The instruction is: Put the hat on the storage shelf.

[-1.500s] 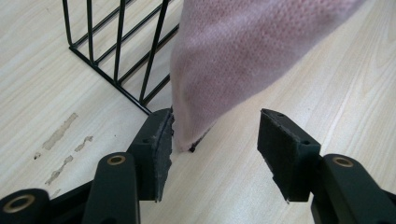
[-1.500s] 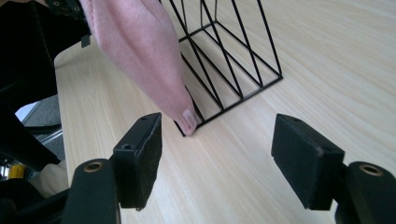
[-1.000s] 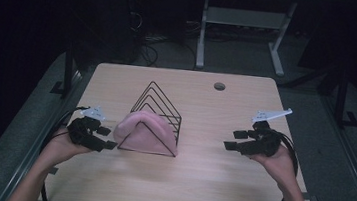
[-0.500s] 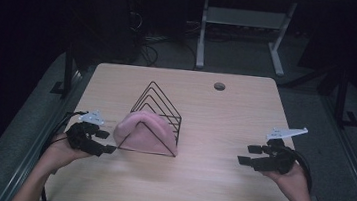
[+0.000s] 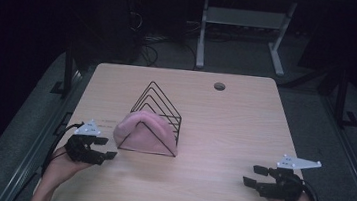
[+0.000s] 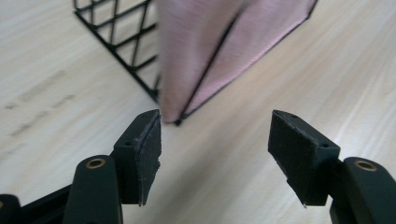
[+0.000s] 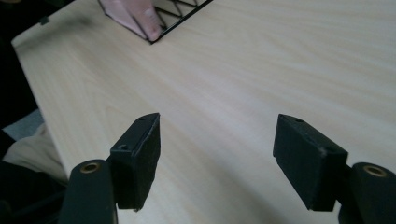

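Two open grippers are waiting: the left gripper [image 5: 106, 153] sitting just beside the pink cloth [image 5: 142, 133] draped over the wire rack [image 5: 158, 109] mid-tabletop [image 5: 234, 121], the right gripper [image 5: 253, 175] well apart. Pinching the cloth's lower corner, clear of the wire, looks wisest.

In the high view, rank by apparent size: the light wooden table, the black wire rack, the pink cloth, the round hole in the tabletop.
1. Light wooden table
2. Black wire rack
3. Pink cloth, nearly the rack's size, so close
4. Round hole

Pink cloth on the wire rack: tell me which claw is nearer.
Left. The left claw sits just beside the pink cloth, not touching; the right claw is far across the table.
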Demonstrator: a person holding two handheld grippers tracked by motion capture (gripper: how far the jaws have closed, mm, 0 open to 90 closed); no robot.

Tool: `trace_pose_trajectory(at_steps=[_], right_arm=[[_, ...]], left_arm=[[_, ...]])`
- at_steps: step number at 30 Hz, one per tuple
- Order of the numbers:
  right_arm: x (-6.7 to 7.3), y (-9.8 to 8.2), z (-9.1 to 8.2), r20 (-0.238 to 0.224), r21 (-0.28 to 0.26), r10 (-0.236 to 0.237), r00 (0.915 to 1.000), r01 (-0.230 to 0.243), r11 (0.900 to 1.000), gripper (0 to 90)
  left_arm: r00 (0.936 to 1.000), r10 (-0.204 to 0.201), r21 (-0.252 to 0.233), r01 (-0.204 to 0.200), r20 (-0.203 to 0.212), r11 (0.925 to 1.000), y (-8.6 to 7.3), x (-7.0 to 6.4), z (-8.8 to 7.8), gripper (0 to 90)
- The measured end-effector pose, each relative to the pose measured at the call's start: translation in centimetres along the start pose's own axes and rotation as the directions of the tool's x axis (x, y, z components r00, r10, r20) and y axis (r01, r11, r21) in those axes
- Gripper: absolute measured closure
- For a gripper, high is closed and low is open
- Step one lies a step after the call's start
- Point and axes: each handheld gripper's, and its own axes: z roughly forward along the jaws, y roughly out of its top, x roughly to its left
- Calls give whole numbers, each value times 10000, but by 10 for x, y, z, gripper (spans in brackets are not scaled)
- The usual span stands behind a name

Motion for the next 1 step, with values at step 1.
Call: trace_pose_trajectory(at_steps=[1], right_arm=[[0,0,0,0,0,0,10000,0,10000,314]], left_arm=[[10000,70,-33,-70,8,10000,-2,-2,1,348]])
